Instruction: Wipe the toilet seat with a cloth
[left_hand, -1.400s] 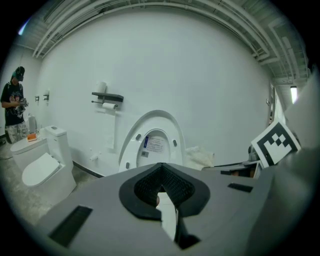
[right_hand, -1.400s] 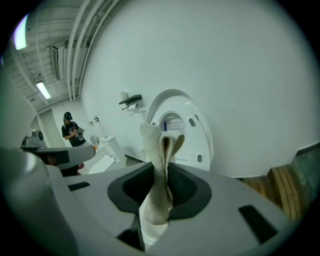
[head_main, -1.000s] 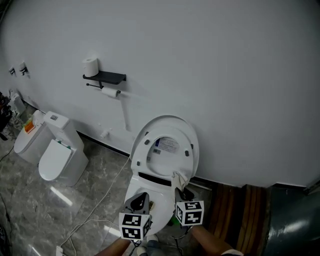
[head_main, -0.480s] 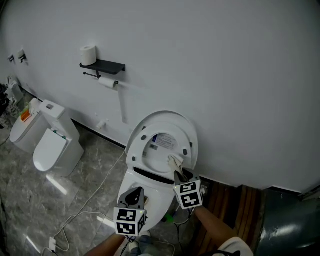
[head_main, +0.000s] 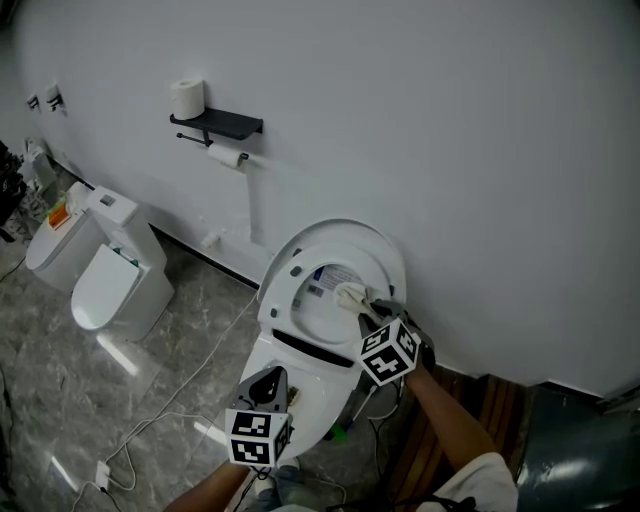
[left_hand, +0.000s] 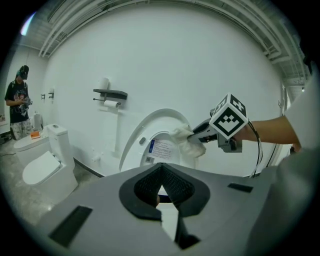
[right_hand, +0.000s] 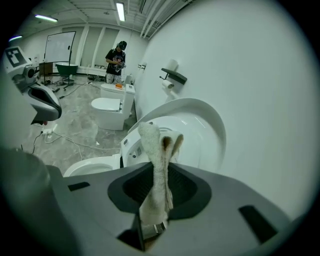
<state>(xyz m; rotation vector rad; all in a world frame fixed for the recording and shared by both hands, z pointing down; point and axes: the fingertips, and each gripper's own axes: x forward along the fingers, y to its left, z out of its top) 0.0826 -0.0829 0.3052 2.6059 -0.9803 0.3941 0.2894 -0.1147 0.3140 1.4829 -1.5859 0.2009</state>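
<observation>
The right claw (head_main: 372, 305) is clamped on a pale cloth (head_main: 350, 296). The cloth's bunched free end sticks out past the jaws and lies against the inner face of the raised toilet seat (head_main: 292, 292), toward its right side and just beside the printed label (head_main: 330, 285). The left claw (head_main: 268, 384) is closed with nothing in it, hovering low over the front of the toilet bowl (head_main: 310, 385), well apart from the cloth.
</observation>
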